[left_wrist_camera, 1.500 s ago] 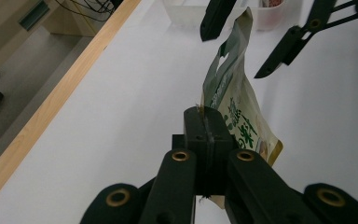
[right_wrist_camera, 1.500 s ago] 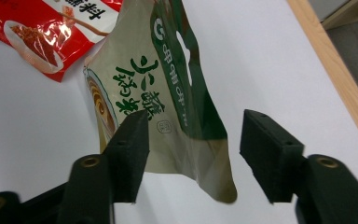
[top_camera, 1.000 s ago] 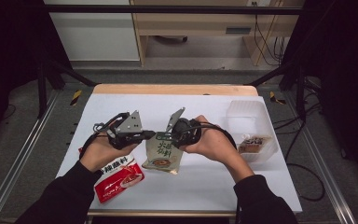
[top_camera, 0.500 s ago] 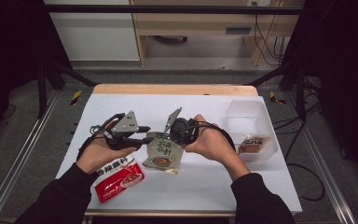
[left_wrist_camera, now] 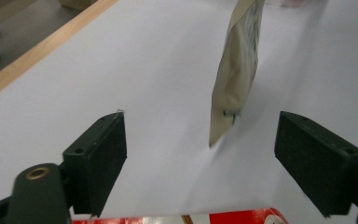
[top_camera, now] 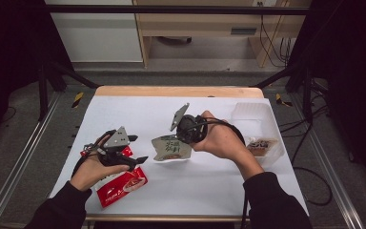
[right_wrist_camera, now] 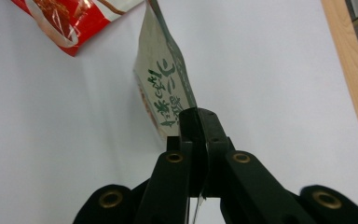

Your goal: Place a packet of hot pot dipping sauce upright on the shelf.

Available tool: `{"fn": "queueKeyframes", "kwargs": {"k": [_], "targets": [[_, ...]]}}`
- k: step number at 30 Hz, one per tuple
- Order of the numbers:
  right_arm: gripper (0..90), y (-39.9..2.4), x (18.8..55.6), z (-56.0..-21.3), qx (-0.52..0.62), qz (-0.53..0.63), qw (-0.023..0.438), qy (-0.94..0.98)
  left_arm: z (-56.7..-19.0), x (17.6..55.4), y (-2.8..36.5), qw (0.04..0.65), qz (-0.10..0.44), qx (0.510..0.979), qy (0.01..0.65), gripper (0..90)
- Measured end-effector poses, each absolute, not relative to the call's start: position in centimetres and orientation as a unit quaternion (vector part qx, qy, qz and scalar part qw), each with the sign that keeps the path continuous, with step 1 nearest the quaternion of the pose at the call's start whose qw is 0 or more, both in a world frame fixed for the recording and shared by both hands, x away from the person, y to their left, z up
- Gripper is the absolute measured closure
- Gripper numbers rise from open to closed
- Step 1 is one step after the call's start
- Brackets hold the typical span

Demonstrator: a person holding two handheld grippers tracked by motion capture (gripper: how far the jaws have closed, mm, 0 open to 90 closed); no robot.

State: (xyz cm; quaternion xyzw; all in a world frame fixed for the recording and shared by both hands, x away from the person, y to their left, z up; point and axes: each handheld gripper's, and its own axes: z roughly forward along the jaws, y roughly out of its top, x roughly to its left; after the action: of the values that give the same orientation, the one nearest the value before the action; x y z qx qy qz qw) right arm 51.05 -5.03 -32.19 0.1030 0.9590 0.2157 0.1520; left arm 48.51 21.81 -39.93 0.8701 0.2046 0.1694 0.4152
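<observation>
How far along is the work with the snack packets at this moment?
Done: one dark packet lies in the clear container. In hand: the right gripper is clamped on the edge of the beige packet, lifted clear of the white table. The left gripper has just opened its jaws, nothing between them. Left, probably: the beige packet and the red packet are both outside the container.

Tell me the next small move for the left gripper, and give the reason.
Probably lower the left gripper onto the red packet and close on it. Its jaws have just been opening and stand wide with nothing between them, right above that packet's edge. The right gripper already pinches the beige pouch off the white table, so that pouch needs no second grip.
</observation>
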Motion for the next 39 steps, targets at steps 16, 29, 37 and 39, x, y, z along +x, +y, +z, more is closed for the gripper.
{"fn": "queueKeyframes", "kwargs": {"k": [16, 29, 37, 39], "targets": [[90.0, -8.1, 52.1, -30.2, 0.118, 0.218, 0.173, 0.953, -42.9, 48.9, 24.0, 0.366, 0.159, 0.877, 0.267, 10.4], [90.0, -11.4, 53.2, -27.6, 0.143, 0.227, 0.212, 0.940, -43.0, 49.2, 26.2, 0.350, 0.151, 0.872, 0.306, 10.5], [90.0, -13.5, 54.1, -24.8, 0.151, 0.234, 0.243, 0.929, -43.4, 48.6, 26.7, 0.352, 0.154, 0.867, 0.318, 10.5], [90.0, -14.1, 54.2, -24.1, 0.154, 0.238, 0.247, 0.927, -43.5, 48.4, 26.8, 0.352, 0.154, 0.867, 0.319, 10.3]]}}
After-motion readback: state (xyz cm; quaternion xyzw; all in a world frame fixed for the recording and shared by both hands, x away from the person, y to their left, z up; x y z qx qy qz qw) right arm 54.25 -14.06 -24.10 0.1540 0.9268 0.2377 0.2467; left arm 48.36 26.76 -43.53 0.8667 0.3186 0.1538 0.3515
